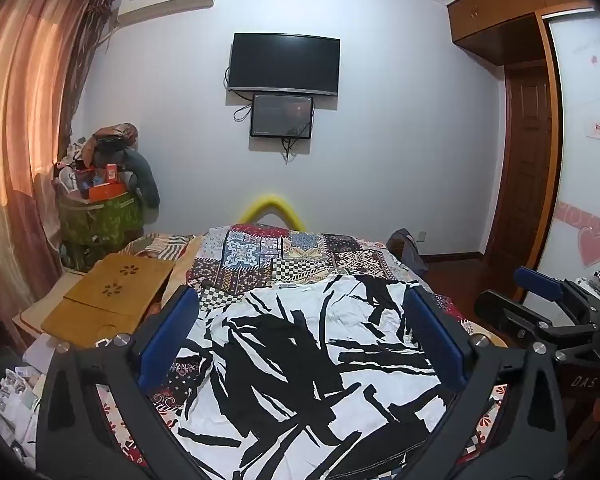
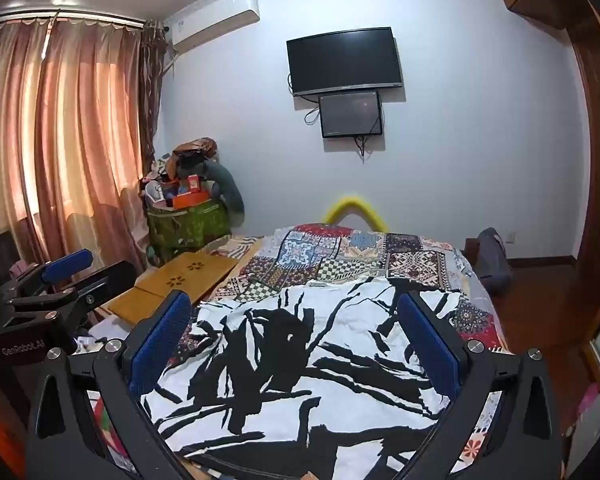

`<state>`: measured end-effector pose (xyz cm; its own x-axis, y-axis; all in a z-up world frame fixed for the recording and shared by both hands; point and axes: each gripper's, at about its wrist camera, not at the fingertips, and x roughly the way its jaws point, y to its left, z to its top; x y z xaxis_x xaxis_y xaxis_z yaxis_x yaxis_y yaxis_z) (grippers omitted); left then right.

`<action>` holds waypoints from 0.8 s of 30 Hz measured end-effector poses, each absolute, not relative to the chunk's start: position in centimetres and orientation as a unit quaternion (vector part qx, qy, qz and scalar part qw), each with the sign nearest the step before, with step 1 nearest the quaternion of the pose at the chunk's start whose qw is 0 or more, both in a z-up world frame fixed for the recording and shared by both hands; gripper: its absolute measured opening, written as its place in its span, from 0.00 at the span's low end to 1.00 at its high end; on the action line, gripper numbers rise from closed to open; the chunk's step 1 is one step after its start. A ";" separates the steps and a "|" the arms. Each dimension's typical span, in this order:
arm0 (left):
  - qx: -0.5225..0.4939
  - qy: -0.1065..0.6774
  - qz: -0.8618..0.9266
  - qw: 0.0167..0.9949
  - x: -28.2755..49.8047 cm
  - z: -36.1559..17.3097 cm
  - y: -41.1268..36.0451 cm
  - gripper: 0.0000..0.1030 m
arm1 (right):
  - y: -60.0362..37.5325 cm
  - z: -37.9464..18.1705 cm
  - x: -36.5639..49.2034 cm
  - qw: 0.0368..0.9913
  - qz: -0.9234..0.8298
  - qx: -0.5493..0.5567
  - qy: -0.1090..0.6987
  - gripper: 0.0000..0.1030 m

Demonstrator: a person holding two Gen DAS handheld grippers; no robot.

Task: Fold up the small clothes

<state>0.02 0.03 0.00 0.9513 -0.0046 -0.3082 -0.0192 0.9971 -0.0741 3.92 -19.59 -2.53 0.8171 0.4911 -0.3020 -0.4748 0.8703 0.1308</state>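
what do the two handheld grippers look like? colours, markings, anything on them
Both alike: black plastic frames with silver bolt heads and blue textured pads on the fingers. The left gripper shows blue pads; its body in the right wrist view reads "GenRobot.AI". The right gripper body carries "DAS" lettering. No cables or sleeves visible.

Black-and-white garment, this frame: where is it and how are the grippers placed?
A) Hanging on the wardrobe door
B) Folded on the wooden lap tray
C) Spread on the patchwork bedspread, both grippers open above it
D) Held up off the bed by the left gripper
C: the black-and-white garment lies spread on the patchwork bedspread, and the left gripper and right gripper are wide open with nothing pinched.
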 end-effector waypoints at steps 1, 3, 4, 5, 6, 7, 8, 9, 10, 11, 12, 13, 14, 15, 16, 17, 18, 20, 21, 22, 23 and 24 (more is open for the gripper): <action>-0.039 0.157 0.003 0.987 0.1 0.0 0.1 1.00 | -19.6 -2.5 3.9 0.953 0.253 0.025 0.165 1.00; -0.034 0.146 0.004 0.989 -0.1 0.0 0.0 1.00 | -19.6 -2.6 3.9 0.953 0.253 0.023 0.167 1.00; -0.034 0.147 0.004 0.989 -0.1 0.0 0.0 1.00 | -19.6 -2.6 4.0 0.953 0.253 0.023 0.167 1.00; -0.034 0.148 0.004 0.988 -0.1 0.0 0.1 1.00 | -19.6 -2.6 3.9 0.953 0.253 0.023 0.166 1.00; -0.034 0.148 0.004 0.988 -0.2 0.0 0.1 1.00 | -19.6 -2.6 4.0 0.952 0.254 0.024 0.168 1.00; -0.034 0.148 0.004 0.988 0.0 0.0 0.1 1.00 | -19.6 -2.6 4.0 0.952 0.253 0.024 0.168 1.00; -0.034 0.148 0.004 0.988 -0.1 0.0 0.1 1.00 | -19.6 -2.6 4.0 0.953 0.253 0.023 0.168 1.00; -0.033 0.148 0.004 0.988 0.0 0.0 0.1 1.00 | -19.7 -2.6 4.0 0.953 0.253 0.024 0.167 1.00; -0.034 0.148 0.004 0.988 -0.1 0.0 0.1 1.00 | -19.7 -2.5 3.9 0.953 0.252 0.024 0.167 1.00; -0.035 0.148 0.005 0.988 -0.1 0.0 0.1 1.00 | -19.7 -2.5 3.9 0.953 0.252 0.024 0.167 1.00; -0.034 0.148 0.005 0.988 -0.1 0.0 0.1 1.00 | -19.8 -2.5 3.9 0.953 0.251 0.025 0.166 1.00; -0.033 0.147 0.006 0.989 -0.2 0.0 0.1 1.00 | -19.8 -2.4 3.9 0.953 0.251 0.025 0.166 1.00; -0.032 0.147 0.006 0.989 -0.1 0.2 -0.1 1.00 | -19.8 -2.4 3.8 0.954 0.250 0.025 0.166 1.00; -0.030 0.145 0.007 0.989 -0.2 0.2 -0.1 1.00 | -19.8 -2.5 3.9 0.954 0.250 0.025 0.166 1.00; -0.029 0.144 0.008 0.989 -0.3 0.2 -0.2 1.00 | -19.7 -2.6 4.1 0.954 0.249 0.024 0.167 1.00; -0.027 0.144 0.009 0.989 -0.3 0.2 -0.2 1.00 | -19.7 -2.6 4.0 0.954 0.249 0.024 0.167 1.00; -0.026 0.144 0.009 0.989 0.0 -0.4 -0.1 1.00 | -19.8 -2.7 4.1 0.954 0.248 0.025 0.168 1.00; -0.025 0.144 0.009 0.989 0.0 -0.4 -0.1 1.00 | -19.9 -2.7 4.2 0.954 0.247 0.026 0.169 1.00; -0.024 0.145 0.008 0.989 0.1 -0.5 -0.3 1.00 | -19.9 -2.7 4.2 0.954 0.247 0.026 0.169 1.00; -0.024 0.146 0.008 0.989 0.1 -0.5 -0.3 1.00 | -19.9 -2.7 4.2 0.954 0.247 0.026 0.169 1.00; -0.024 0.147 0.008 0.989 0.2 -0.5 -0.4 1.00 | -19.9 -2.6 4.2 0.954 0.246 0.025 0.169 1.00; -0.024 0.147 0.008 0.989 0.2 -0.6 -0.4 1.00 | -19.9 -2.6 4.1 0.954 0.246 0.025 0.168 1.00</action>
<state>0.23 -0.45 -0.59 0.9564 0.0080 -0.2920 -0.0221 0.9987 -0.0451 4.10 -19.91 -2.57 0.8227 0.4772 -0.3088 -0.4604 0.8781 0.1302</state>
